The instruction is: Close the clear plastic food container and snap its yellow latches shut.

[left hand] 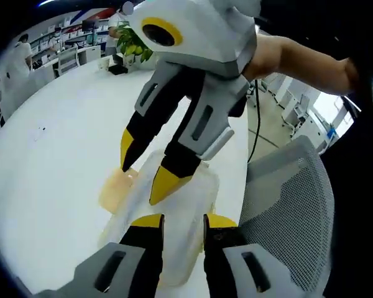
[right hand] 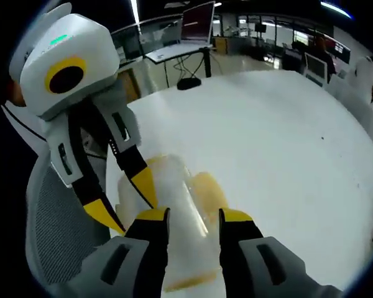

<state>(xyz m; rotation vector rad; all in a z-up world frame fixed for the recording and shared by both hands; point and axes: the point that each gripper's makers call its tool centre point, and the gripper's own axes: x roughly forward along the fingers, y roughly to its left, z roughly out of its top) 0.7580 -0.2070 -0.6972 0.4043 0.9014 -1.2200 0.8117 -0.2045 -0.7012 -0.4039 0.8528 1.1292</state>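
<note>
Left gripper (left hand: 183,218): its own jaws rise from 6 o'clock in the left gripper view, yellow tips parted with a gap between them, over the near end of the container; whether they touch it cannot be told.

Right gripper (right hand: 194,214): its own jaws rise from 6 o'clock in the right gripper view, yellow tips apart, the lid showing in the gap; contact is unclear. In the left gripper view this same tool comes down from 12 o'clock, its two yellow-tipped jaws spread, points on or just above the lid.

Container (left hand: 174,205): clear plastic box with a pale lid, lying flat on the table near its edge, between the two tools; blurred in both views. In the right gripper view it runs from 6 o'clock up toward the centre.

Latches (right hand: 208,189): yellowish patches at the container's sides; too blurred to say whether they are snapped down.

Table (left hand: 56,155): wide white top, spreading from the container out to 9 and 11 o'clock in the left gripper view.

Chair (left hand: 292,198): grey mesh back just beside the table edge, at 4 o'clock in the left gripper view.

Hand (left hand: 286,59): bare forearm behind the right tool, at 1 o'clock.

Plant (left hand: 133,43): green leaves at the table's far side, 11 o'clock.

Monitor (right hand: 198,22): on a far desk at 12 o'clock in the right gripper view.
</note>
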